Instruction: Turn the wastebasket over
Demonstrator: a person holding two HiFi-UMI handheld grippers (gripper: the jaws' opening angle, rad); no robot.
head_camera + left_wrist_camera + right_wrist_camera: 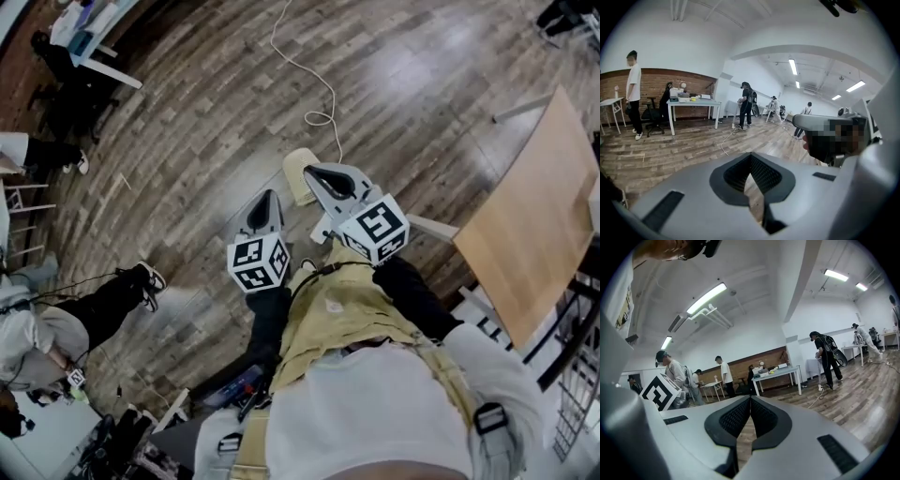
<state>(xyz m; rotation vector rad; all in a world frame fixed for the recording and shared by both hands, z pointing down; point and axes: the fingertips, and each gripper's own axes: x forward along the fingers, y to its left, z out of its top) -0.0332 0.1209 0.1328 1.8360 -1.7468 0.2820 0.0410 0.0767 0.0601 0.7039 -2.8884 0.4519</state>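
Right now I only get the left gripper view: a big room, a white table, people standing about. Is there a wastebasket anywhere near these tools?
Observer: Yes. The head view shows a cream wastebasket on the wood floor, right at the tip of the right tool; whether they touch I cannot tell.
Operator: Is that right tool carrying anything?
Observer: No. The right gripper view shows its jaws closed together with nothing between them.
Operator: What lies off to the right?
Observer: A light wooden tabletop stands close by the person's right side.
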